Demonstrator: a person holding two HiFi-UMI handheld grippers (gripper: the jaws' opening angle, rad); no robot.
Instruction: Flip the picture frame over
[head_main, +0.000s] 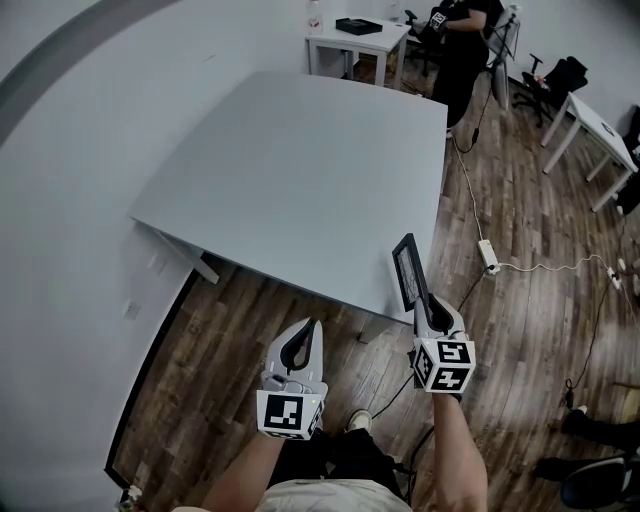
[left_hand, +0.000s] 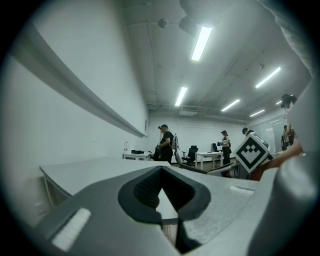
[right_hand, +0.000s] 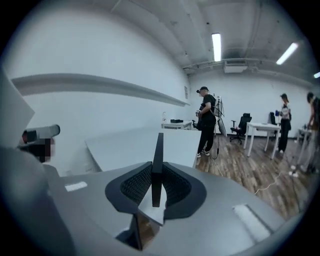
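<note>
A small black picture frame (head_main: 407, 272) stands on edge in the air over the near right corner of the grey table (head_main: 310, 180). My right gripper (head_main: 428, 310) is shut on its lower edge. In the right gripper view the frame (right_hand: 157, 165) shows edge-on as a thin dark slab between the ribbed pads (right_hand: 135, 186). My left gripper (head_main: 301, 345) hangs over the floor short of the table's near edge, jaws shut with nothing between them. The left gripper view shows its dark pads (left_hand: 145, 190) closed together.
The grey table top carries nothing. Behind it is a white desk (head_main: 355, 40) with a black tray, and a person (head_main: 462, 45) stands beside it. More desks and chairs are at the right. A power strip (head_main: 488, 256) and cables lie on the wood floor.
</note>
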